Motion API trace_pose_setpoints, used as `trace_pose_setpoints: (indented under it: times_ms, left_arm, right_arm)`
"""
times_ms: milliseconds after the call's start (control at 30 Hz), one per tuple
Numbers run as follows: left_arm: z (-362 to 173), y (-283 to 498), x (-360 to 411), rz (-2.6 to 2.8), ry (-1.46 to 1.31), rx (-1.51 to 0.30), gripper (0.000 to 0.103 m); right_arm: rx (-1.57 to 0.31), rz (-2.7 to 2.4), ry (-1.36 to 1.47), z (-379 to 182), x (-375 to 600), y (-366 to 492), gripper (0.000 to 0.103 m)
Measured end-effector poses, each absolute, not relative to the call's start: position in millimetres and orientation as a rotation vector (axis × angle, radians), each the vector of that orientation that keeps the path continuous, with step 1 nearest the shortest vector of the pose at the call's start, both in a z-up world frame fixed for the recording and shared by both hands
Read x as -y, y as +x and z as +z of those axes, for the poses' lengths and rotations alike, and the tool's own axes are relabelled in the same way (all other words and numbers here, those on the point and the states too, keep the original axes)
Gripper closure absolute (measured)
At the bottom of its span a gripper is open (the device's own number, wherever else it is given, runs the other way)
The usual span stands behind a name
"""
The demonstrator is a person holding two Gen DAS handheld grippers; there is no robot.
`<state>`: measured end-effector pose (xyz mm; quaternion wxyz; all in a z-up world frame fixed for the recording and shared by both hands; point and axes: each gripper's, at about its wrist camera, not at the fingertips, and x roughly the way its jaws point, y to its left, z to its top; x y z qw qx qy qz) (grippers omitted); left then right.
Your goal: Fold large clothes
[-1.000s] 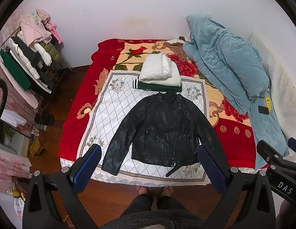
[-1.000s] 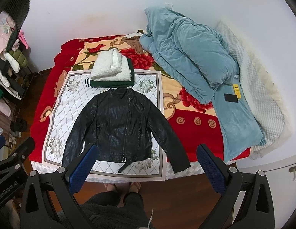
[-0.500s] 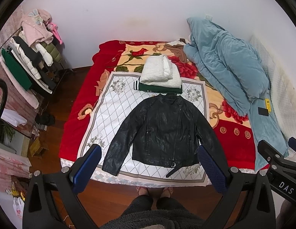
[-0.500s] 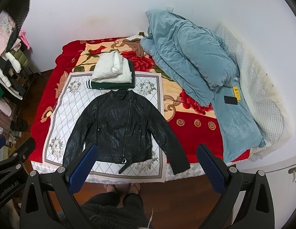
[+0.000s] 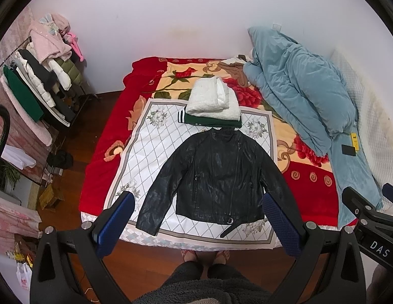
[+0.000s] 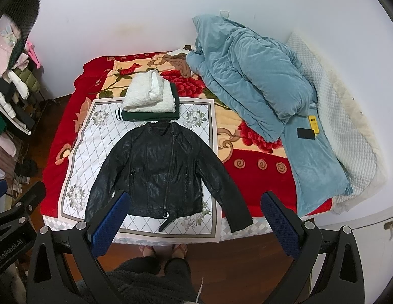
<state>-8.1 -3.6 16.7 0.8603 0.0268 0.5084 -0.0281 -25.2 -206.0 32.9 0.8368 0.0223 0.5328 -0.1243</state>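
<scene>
jacket flat on the bed, both grippers wide and empty

the black jacket (image 5: 219,177) lies spread face up on the white mat (image 5: 151,152) at the near end of the bed (image 5: 107,152), collar away from the person, both sleeves angled out and down. the left sleeve (image 5: 156,202) stays on the mat; the right sleeve (image 6: 229,202) runs off it onto the red blanket and ends near the bed's edge. a belt strap (image 6: 168,221) trails from the hem.

the left gripper (image 5: 196,224) and the right gripper (image 6: 194,223) are both held high above the near edge, jaws spread wide, nothing between them.

handling, as a guess: it looks like leather or a fake of it, so fairly heavy, smooth and a bit stiff. it will likely fold in broad bends and not sharp creases, and may spring back or slide on the slick mat. the cuffs and shoulders seem the best places to pinch (a thin edge suits the jaws better than the thick body), sleeves first, then the hem up toward the collar.

around it: a stack of folded clothes (image 5: 214,103), white on green, sits just beyond the collar and seems to touch it, so there is little room to fold forward. a blue quilt (image 5: 297,88) is heaped at the right, well apart, with a phone (image 6: 306,133) on it. a clothes rack (image 5: 39,83) stands to the left of the bed, out of the way.
</scene>
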Motion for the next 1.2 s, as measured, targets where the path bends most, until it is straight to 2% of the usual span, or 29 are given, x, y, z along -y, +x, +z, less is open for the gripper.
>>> trace_pose_setpoints:
  times_ms: [1200]
  left_arm:
    - [16,3,0,-0.056,0.073,-1.040,0.000]
  right_arm:
    - [-1.124,-0.270,0.072,36,199,-18,0.000]
